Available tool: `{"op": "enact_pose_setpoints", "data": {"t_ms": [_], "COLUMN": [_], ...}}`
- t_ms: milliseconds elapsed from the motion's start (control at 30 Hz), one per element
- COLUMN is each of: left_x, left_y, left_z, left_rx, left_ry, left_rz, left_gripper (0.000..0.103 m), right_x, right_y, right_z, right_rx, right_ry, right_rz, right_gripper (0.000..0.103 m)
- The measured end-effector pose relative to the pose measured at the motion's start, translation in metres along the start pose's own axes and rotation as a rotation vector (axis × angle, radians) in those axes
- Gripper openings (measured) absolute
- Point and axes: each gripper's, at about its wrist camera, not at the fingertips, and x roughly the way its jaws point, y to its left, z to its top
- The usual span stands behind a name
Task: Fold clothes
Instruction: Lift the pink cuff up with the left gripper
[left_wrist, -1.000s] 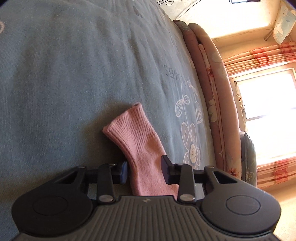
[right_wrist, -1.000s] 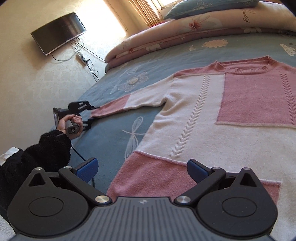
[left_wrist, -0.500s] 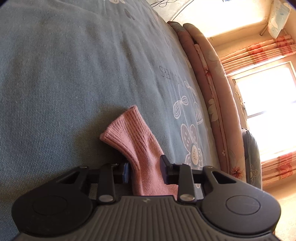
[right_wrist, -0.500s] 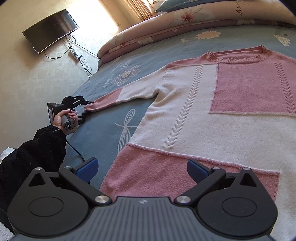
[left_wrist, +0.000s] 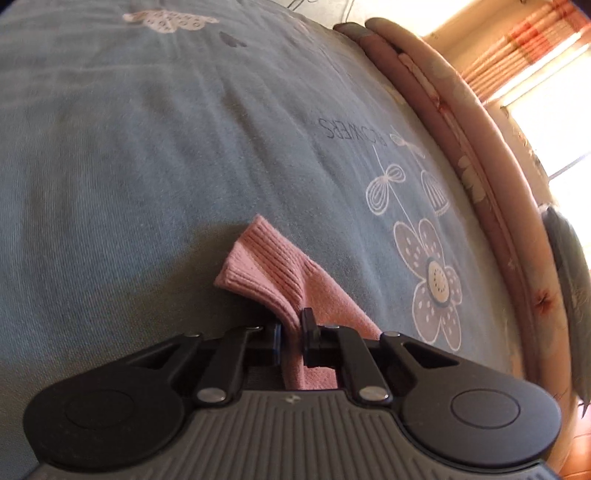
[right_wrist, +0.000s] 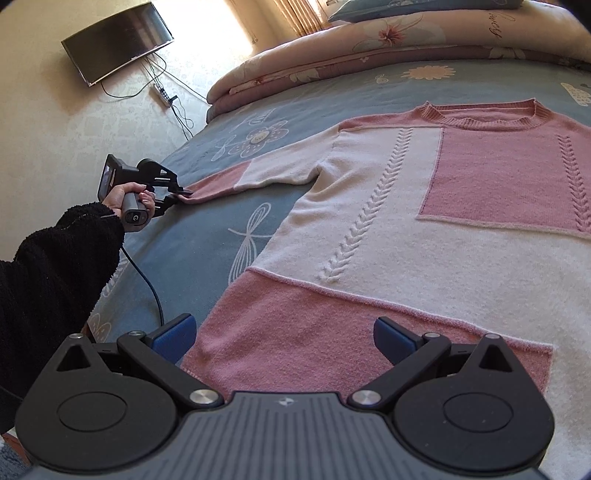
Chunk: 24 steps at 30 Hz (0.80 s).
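Left hand-held gripper (left_wrist: 290, 334) pinches the sweater cuff (left_wrist: 258, 266), apparently lifted slightly.

I'm looking at a soft knit sweater (right_wrist: 424, 236), fuzzy and matt, its cuff (left_wrist: 266, 269) ribbed. The bedspread (left_wrist: 147, 147) under it is matt woven cloth. My left gripper (left_wrist: 290, 328) is matt black plastic with shiny metal pins.

The sweater (right_wrist: 424, 229) is cut off at the right edge, and its far sleeve is hidden.
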Motion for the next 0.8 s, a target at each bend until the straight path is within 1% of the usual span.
{"op": "enact_pose_setpoints", "data": {"t_ms": [367,467,800], "left_x": [-0.037,-0.048,-0.085], "left_y": [-0.057,-0.077,-0.142], "left_z": [0.000,-0.006,-0.035], "left_rx": [0.164,0.241,0.396], "left_ry": [-0.046,-0.063,-0.114], "left_rz": [0.016,0.038,0.013], "left_gripper": [0.008,0.008,0.008], "right_x": [-0.012,-0.016,-0.032], "right_y": [-0.004,-0.005,-0.004], "right_z": [-0.003,-0.005,-0.009], "right_rx": [0.009,0.011,0.009], "right_ry": [-0.034,-0.040,-0.076], "right_rz": [0.016,0.017,0.019], "right_gripper": [0.103,0.103,0.103]}}
